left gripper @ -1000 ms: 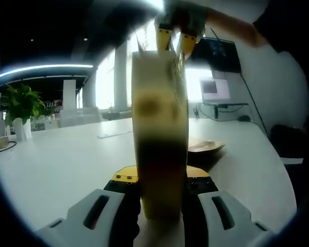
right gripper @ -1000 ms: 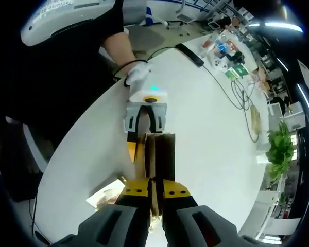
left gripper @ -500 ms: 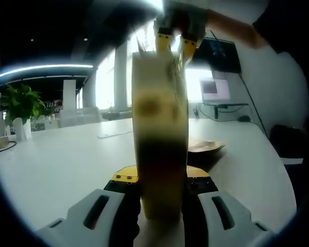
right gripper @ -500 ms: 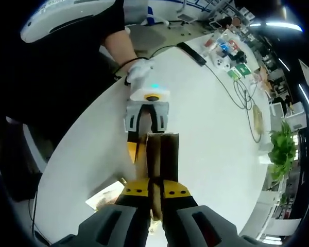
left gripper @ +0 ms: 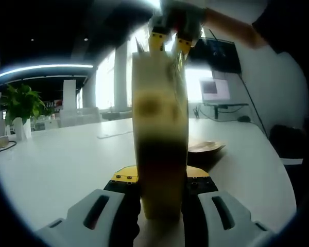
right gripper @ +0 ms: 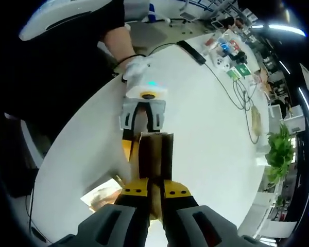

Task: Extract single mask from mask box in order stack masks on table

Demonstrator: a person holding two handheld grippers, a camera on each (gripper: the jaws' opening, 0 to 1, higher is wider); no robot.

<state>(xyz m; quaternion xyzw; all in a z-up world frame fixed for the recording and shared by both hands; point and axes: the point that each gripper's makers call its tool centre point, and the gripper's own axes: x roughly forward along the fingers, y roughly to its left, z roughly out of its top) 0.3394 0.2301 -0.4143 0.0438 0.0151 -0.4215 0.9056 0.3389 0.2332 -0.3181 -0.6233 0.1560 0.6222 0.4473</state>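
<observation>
Cardboard, thin and yellowish-brown: that is what your left gripper [left gripper: 162, 203] clamps, its jaws pressed against the two flat sides of the mask box [left gripper: 160, 128], which stands upright on the white table [left gripper: 56, 164]. In the right gripper view the same mask box [right gripper: 153, 154] sits just ahead of your right gripper [right gripper: 154, 191], whose jaws look nearly closed at the box's open top; they seem to pinch something pale there, probably a mask edge, but I cannot tell for sure. Judge the mask as very light, soft and limp, so take it by one edge near the slot and draw straight along the opening. The box is light too and will likely lift or crush, so keep the left grip firm but gentle. A flat brownish item [right gripper: 104, 196] lies on the table beside the box.
</observation>
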